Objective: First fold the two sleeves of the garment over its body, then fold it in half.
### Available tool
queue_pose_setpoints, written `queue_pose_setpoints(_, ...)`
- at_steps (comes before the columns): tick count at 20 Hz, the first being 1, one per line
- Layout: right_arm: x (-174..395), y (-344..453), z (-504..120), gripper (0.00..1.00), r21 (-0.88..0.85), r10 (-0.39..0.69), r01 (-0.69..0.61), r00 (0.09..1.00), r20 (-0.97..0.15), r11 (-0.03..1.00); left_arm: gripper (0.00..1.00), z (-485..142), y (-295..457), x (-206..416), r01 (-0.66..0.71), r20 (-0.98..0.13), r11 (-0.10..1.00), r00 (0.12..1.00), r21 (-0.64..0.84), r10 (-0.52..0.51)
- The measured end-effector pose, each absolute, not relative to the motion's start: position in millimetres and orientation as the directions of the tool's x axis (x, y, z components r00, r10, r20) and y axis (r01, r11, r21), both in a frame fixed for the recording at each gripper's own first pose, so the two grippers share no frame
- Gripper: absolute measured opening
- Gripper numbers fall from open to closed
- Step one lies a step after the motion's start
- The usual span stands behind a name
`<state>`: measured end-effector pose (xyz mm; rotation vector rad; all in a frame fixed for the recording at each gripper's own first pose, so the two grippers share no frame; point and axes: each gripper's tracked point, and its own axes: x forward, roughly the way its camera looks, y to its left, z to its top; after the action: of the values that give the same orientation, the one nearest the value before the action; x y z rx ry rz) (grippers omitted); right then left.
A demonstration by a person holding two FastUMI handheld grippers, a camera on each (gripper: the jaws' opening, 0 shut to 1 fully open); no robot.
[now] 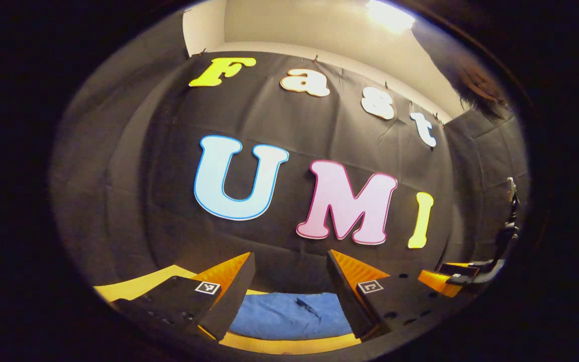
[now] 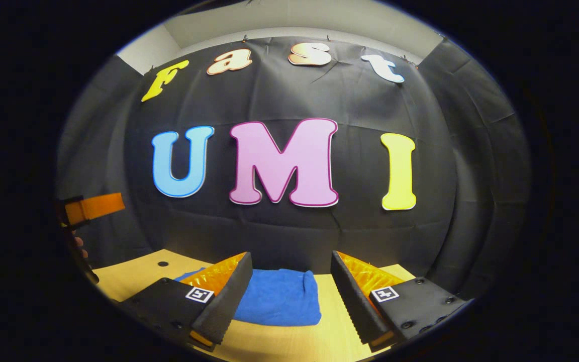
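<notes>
Black cloth walls close round a pale wooden tabletop [image 2: 279, 342], where one blue fleecy garment [image 2: 279, 299] lies in a compact bundle, apparently already folded. Two grippers hover above it, each with fingers spread wide and holding nothing: the left gripper [image 1: 289, 281] and the right gripper [image 2: 292, 281] both frame the garment between their fingers, probably raised clear of it.

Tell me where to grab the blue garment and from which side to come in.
The blue garment lies as a compact bundle on the wooden table. Probably best to pinch its rounded right edge, coming down from above with the right gripper, whose jaws stand open.
</notes>
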<state>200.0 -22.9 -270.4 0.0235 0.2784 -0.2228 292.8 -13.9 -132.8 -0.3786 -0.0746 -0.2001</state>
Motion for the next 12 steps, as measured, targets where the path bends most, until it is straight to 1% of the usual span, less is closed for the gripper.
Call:
queue_pose_setpoints(1,189,-14,-259,0.98,-0.016,-0.202,0.206,0.94,-0.274,0.978,0.81,-128,0,277,0.189,0.121,0.915,0.98,-0.357,-0.155)
queue_pose_setpoints(2,181,-6,-245,0.94,-0.029,-0.193,0.192,0.945,-0.264,0.981,0.81,-128,16,264,0.151,0.121,0.929,0.986,-0.337,-0.116)
queue_pose_setpoints(3,172,1,-230,0.94,-0.044,-0.185,0.179,0.953,-0.242,0.983,0.81,-128,32,249,0.106,0.107,0.947,0.991,-0.303,-0.077)
queue_pose_setpoints(5,158,19,-201,0.94,-0.063,-0.162,0.152,0.962,-0.218,0.986,0.81,-136,51,216,0.054,0.053,0.973,0.998,-0.226,-0.043)
queue_pose_setpoints(6,151,27,-191,0.98,-0.061,-0.151,0.14,0.963,-0.223,0.988,0.81,-137,52,203,0.037,0.027,0.977,0.999,-0.208,-0.032)
queue_pose_setpoints(7,142,37,-181,0.98,-0.044,-0.135,0.129,0.962,-0.236,0.991,0.82,-134,55,189,0.022,0.013,0.978,1.0,-0.209,-0.019)
queue_pose_setpoints(8,135,49,-171,0.94,-0.02,-0.115,0.113,0.962,-0.249,0.993,0.82,-131,59,175,0.015,0.002,0.976,1.0,-0.218,-0.015)
queue_pose_setpoints(10,118,62,-152,0.94,0.002,-0.097,0.1,0.962,-0.254,0.995,0.81,-123,57,151,0.033,-0.006,0.973,0.999,-0.228,-0.035)
queue_pose_setpoints(12,103,69,-136,0.94,-0.036,-0.089,0.083,0.967,-0.238,0.996,0.81,-114,59,135,0.043,0.0,0.975,0.999,-0.218,-0.044)
